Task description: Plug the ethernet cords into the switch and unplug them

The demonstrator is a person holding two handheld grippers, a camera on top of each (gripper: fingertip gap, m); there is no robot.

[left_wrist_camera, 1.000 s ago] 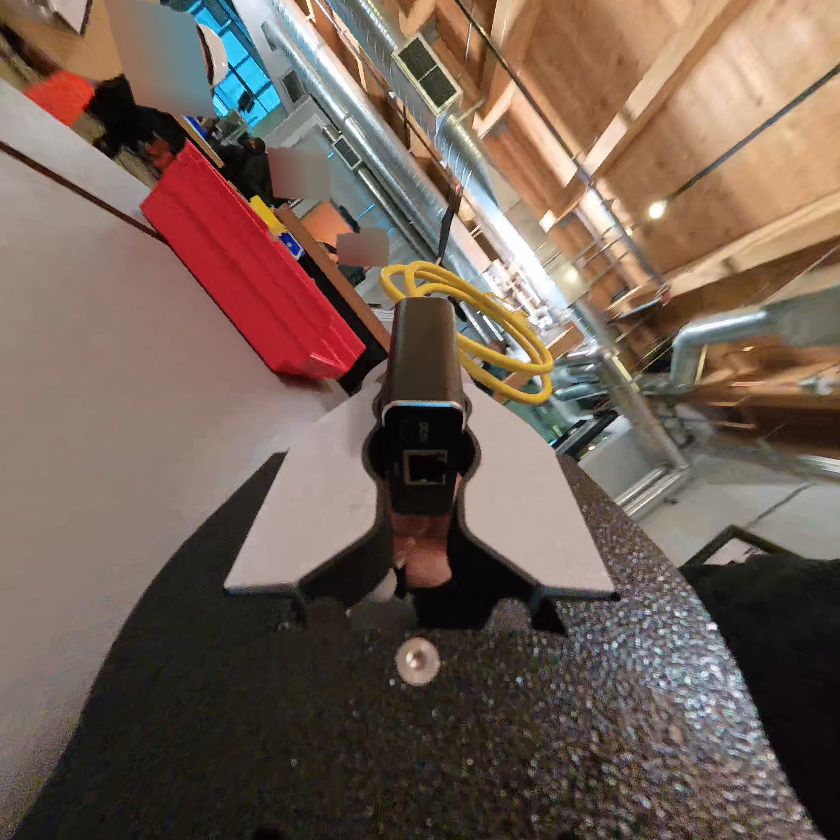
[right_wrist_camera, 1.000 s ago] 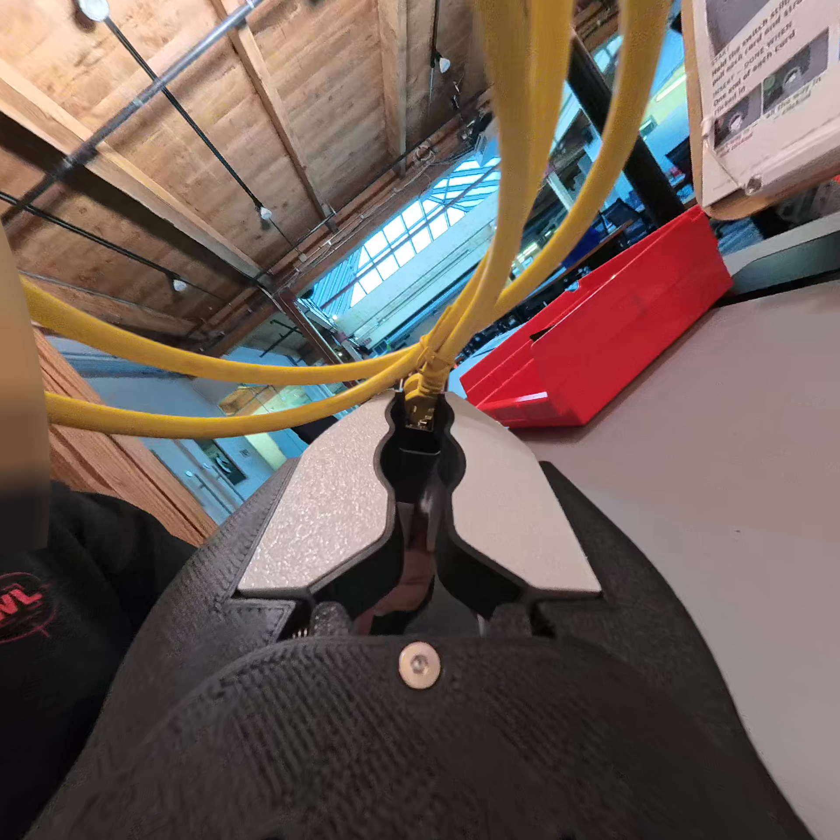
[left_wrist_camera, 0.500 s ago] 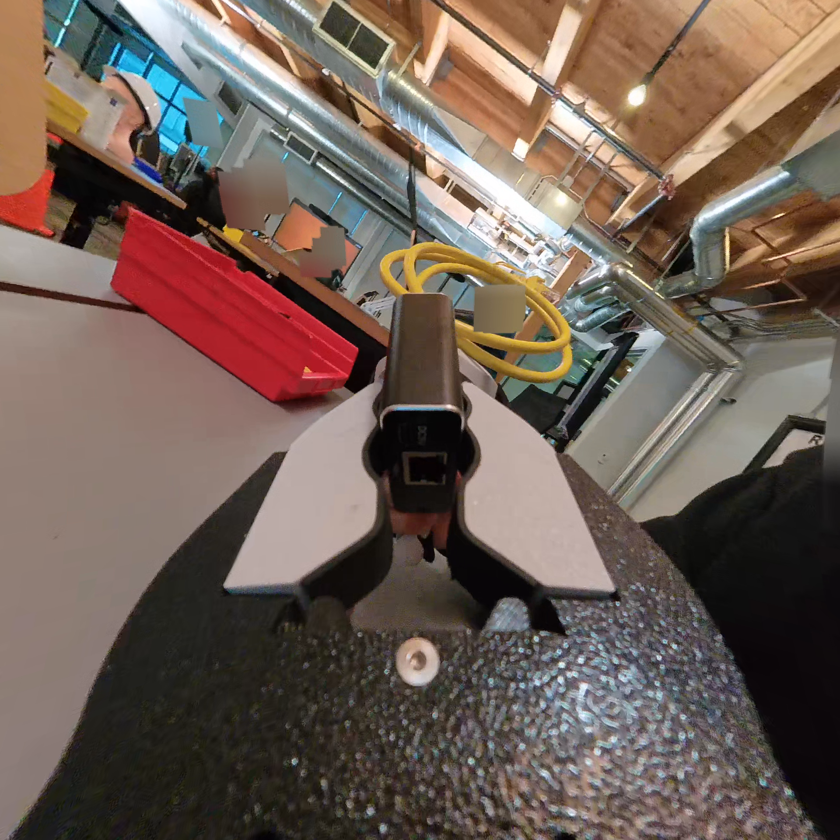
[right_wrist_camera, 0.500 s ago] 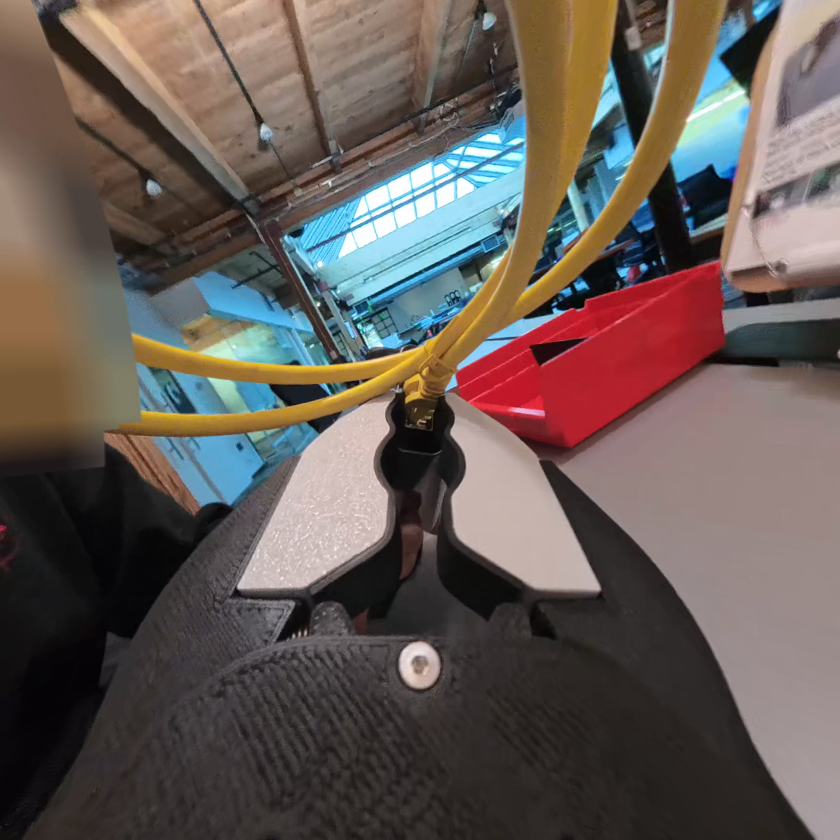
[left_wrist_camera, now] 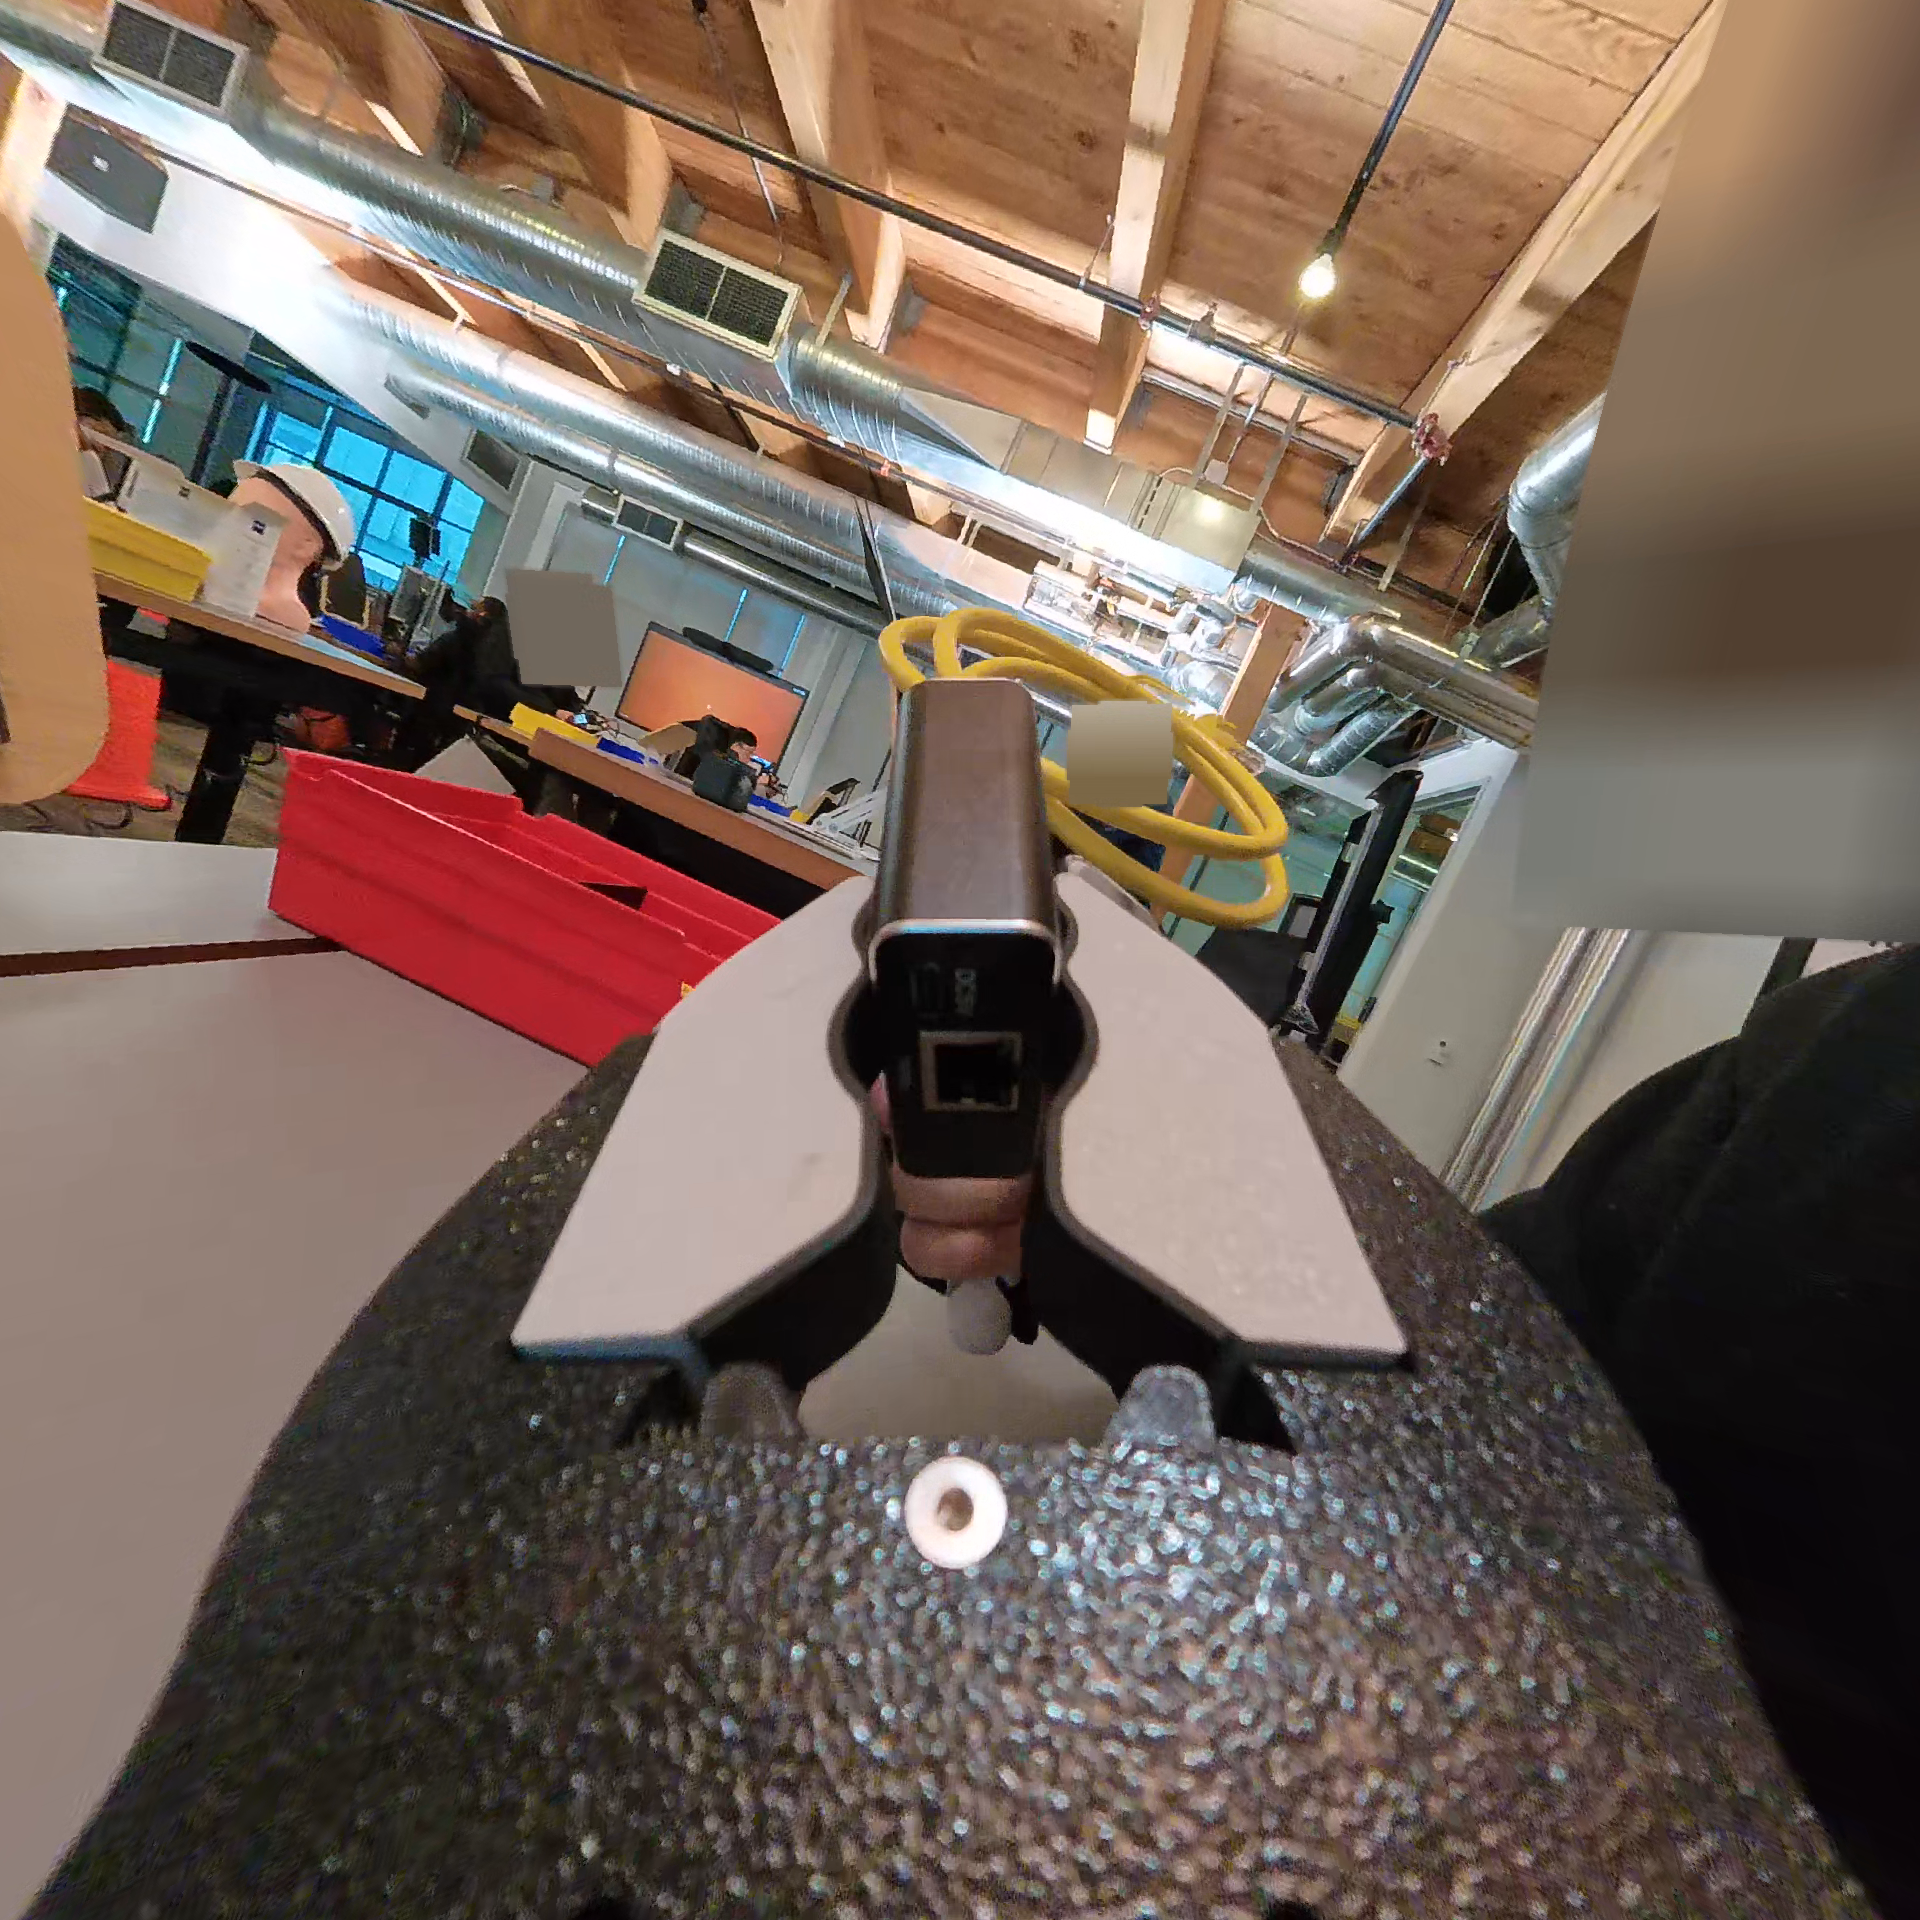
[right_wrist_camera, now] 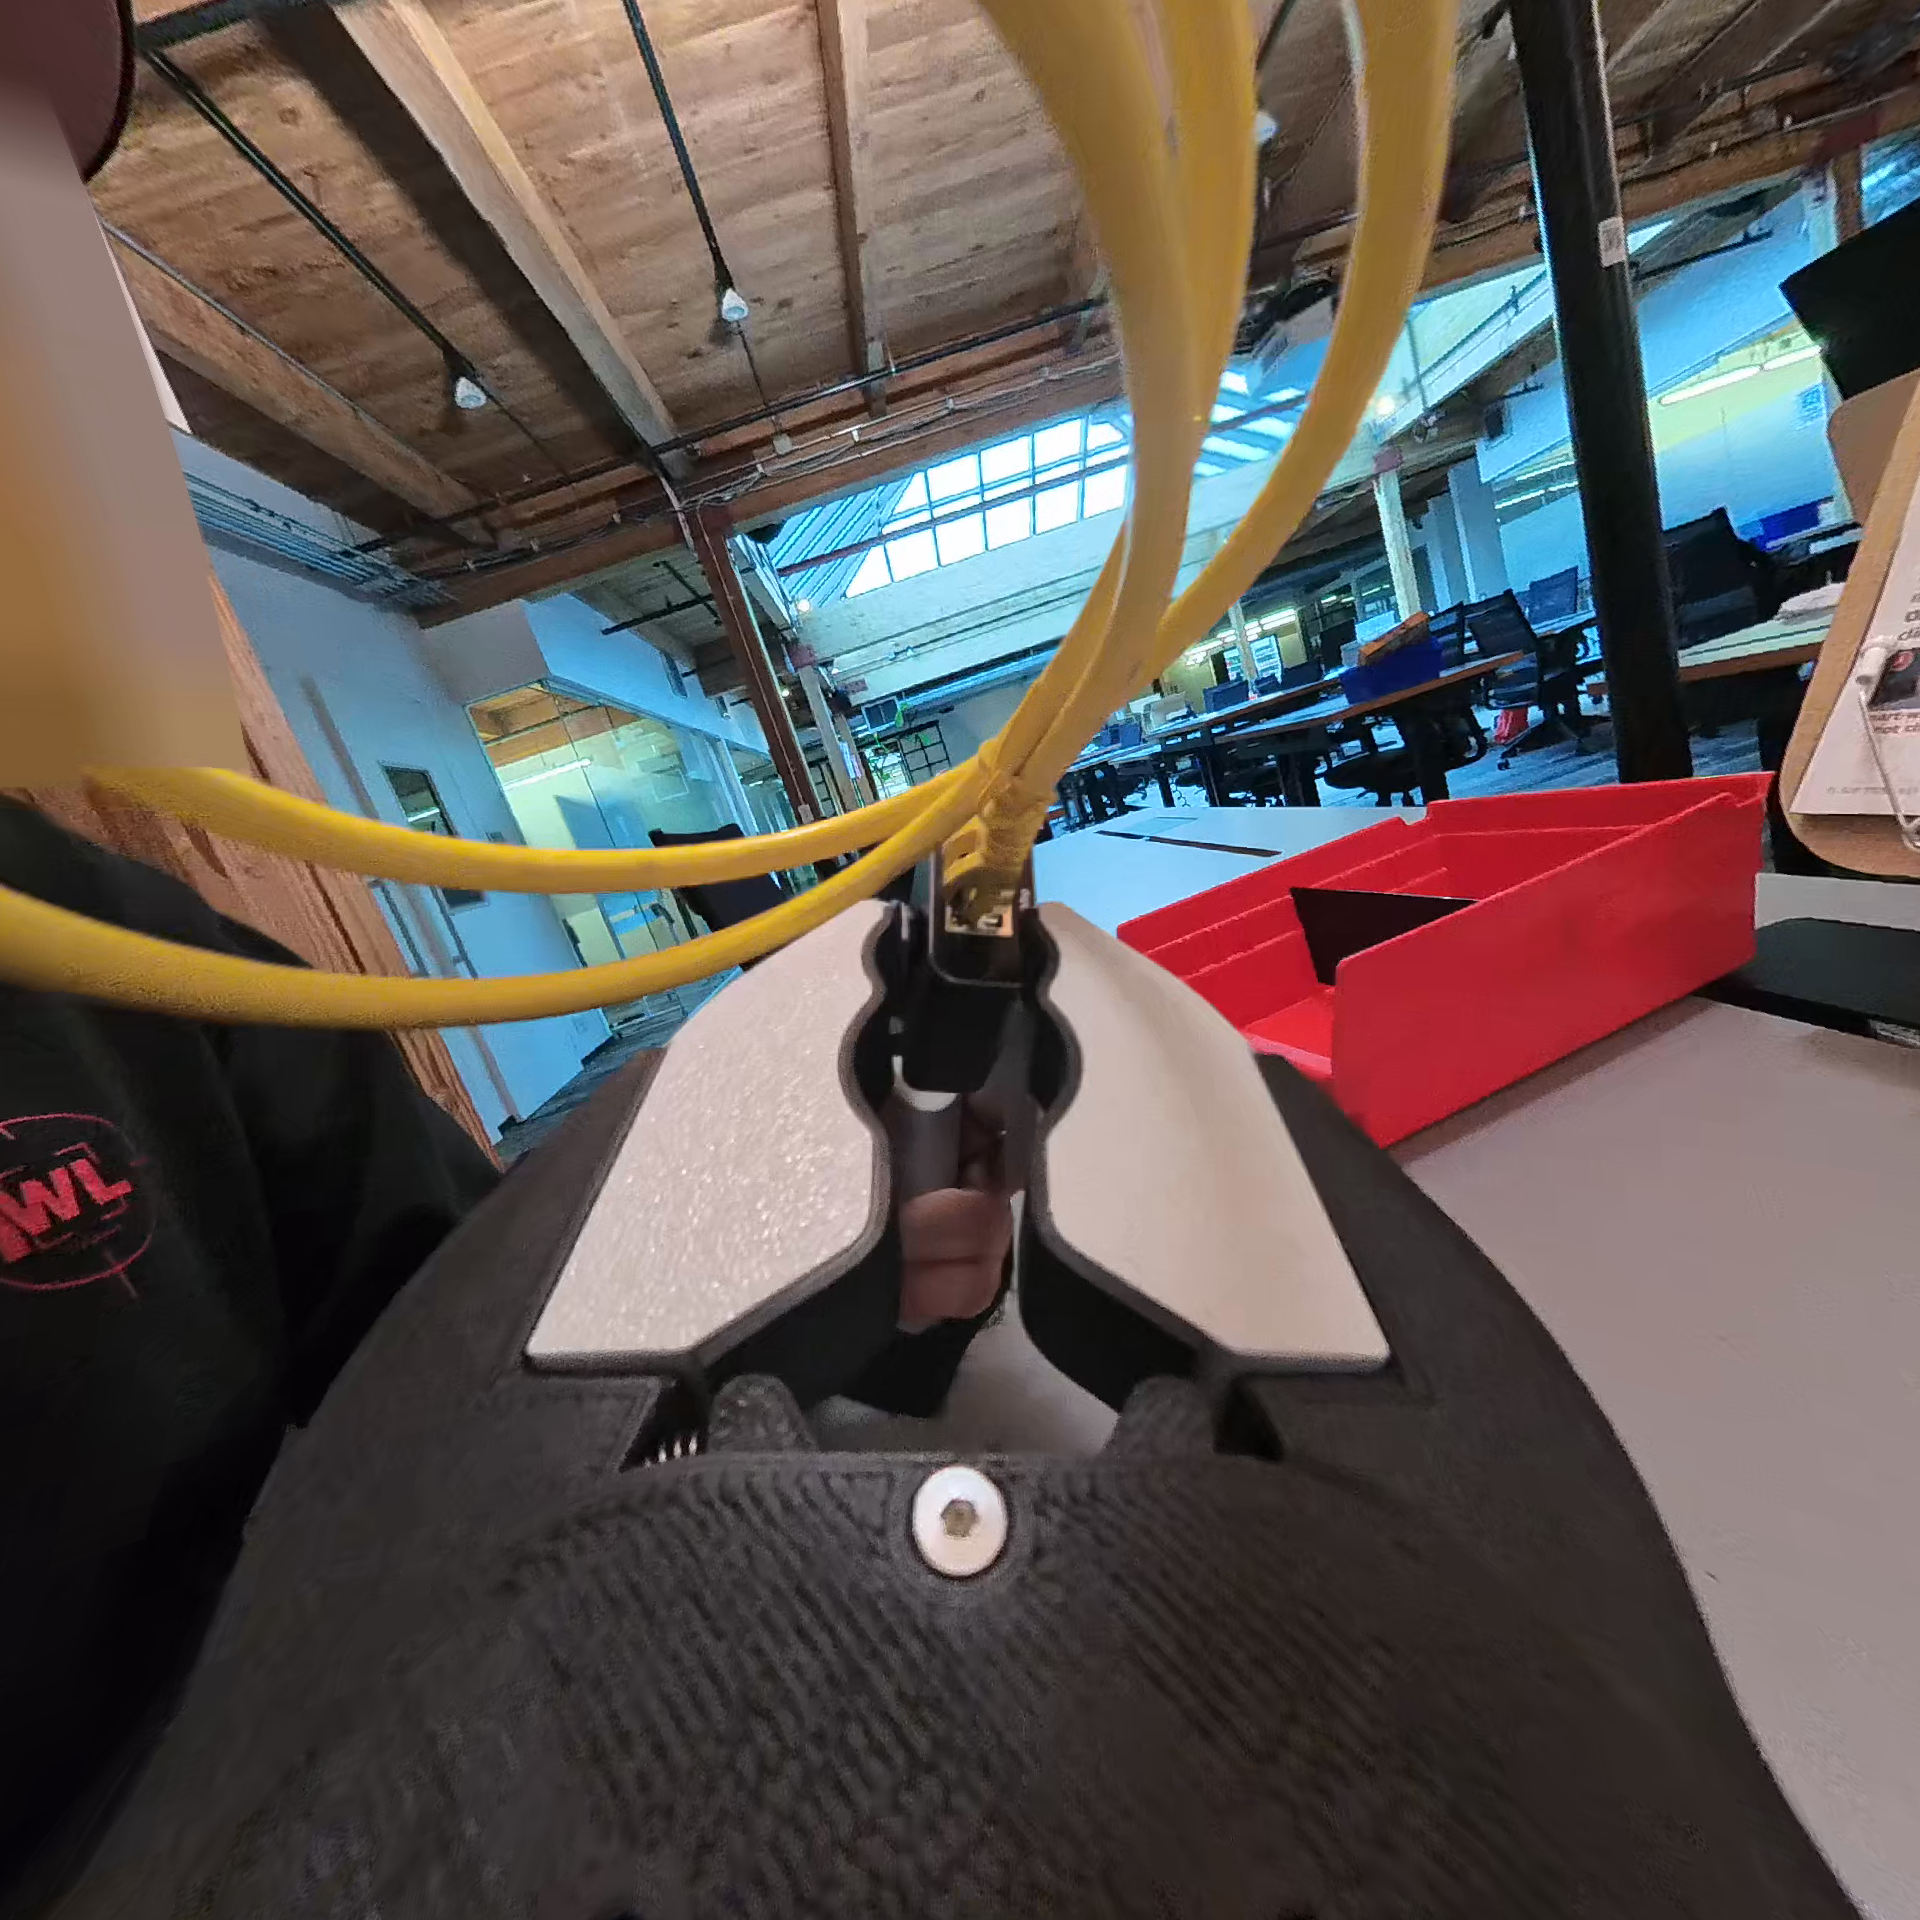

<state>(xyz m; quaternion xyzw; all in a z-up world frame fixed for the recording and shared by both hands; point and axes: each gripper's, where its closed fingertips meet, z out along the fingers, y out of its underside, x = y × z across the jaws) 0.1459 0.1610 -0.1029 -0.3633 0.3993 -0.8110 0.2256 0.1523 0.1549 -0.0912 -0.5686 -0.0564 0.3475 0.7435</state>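
Note:
In the left wrist view my left gripper (left_wrist_camera: 961, 914) is shut on a dark metal switch (left_wrist_camera: 966, 821), held up off the table. The switch's empty port (left_wrist_camera: 971, 1075) faces the camera. A coiled yellow ethernet cord (left_wrist_camera: 1226, 831) hangs behind its far end. In the right wrist view my right gripper (right_wrist_camera: 971, 925) is shut on a dark block (right_wrist_camera: 961, 1018) with a port. The cord's yellow plug (right_wrist_camera: 997, 842) sits in that port. Loops of the cord (right_wrist_camera: 623, 852) arc overhead and to the left. I cannot tell whether the block is a second device.
A red bin (left_wrist_camera: 468, 894) stands on the grey table (left_wrist_camera: 208, 1195); it also shows in the right wrist view (right_wrist_camera: 1507, 966). A clipboard with papers (right_wrist_camera: 1860, 675) stands at the far right. The person's black sleeve (left_wrist_camera: 1714, 1299) is close on the right. Only a small space, under 4 cm, lies between the two pairs of fingers.
Both views have swung and levelled out, so the table and room now sit more upright. Both grippers keep the same hold on what they carry.

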